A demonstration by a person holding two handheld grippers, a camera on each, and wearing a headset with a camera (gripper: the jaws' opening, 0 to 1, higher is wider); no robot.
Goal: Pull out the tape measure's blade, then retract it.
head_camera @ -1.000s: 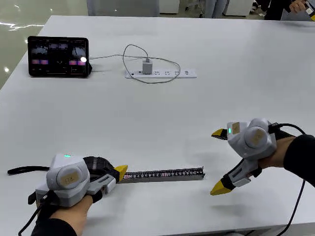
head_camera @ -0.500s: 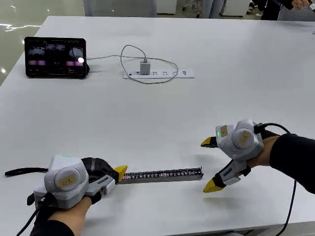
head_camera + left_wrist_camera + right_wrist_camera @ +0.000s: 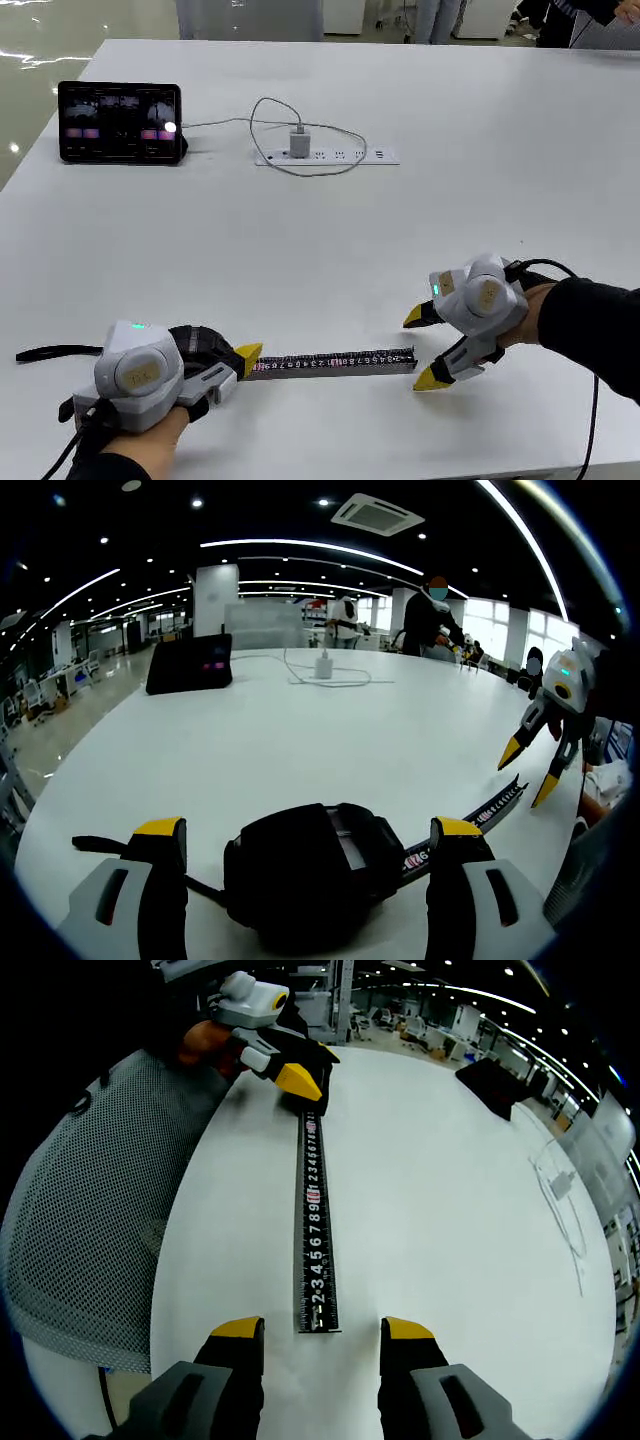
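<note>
Low in the left gripper view, the left gripper (image 3: 308, 830) is standing open around the black tape measure case (image 3: 310, 875) — a narrow gap showing at each jaw. The blade (image 3: 317, 1220) is lying pulled out on the white table (image 3: 420, 220), its end sitting at the bottom centre of the right gripper view, between the parted jaws of the right gripper (image 3: 323, 1328) — neither touching it.

The tape measure's blade (image 3: 318, 1230) carries white numerals on a black ground which, read from the free end toward the tape measure's case (image 3: 310, 870), run 1 through 9, then a red mark, then restart at 1; numerals nearest the case are too small to read.
</note>
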